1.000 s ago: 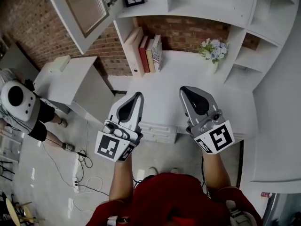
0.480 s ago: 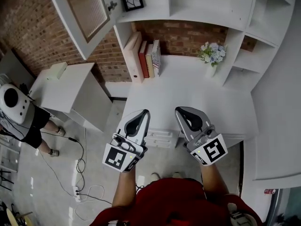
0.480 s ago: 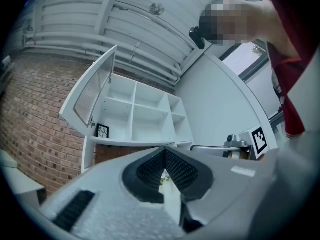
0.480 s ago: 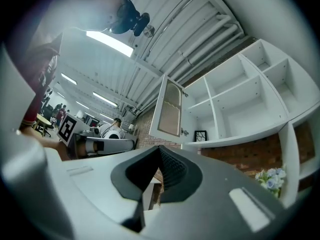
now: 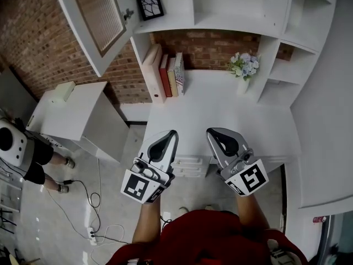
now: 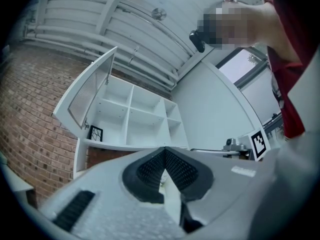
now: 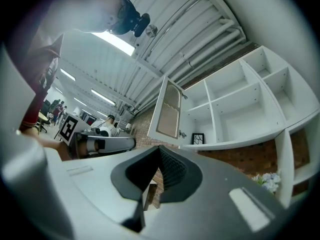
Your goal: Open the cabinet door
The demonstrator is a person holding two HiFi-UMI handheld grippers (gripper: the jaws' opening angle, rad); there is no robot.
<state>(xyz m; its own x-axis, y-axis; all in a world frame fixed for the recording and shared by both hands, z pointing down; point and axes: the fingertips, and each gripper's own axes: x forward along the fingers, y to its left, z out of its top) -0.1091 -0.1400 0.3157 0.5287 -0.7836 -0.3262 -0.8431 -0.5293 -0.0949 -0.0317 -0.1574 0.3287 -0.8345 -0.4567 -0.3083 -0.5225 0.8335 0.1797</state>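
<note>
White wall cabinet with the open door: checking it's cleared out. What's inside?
A small black-framed picture stands on its lower shelf; nothing else shows. The swung-open white door covers part of its left side.

We see the cabinet door (image 5: 95, 16) standing open, swung well out from the upper left compartment of the white shelf unit (image 5: 242, 22). It is a white frame around a pale, finely ribbed panel. It stands off the shelf unit's left side, angled away from the shelves. A small dark fitting (image 5: 128, 14) sits on the frame edge nearest them.
</note>
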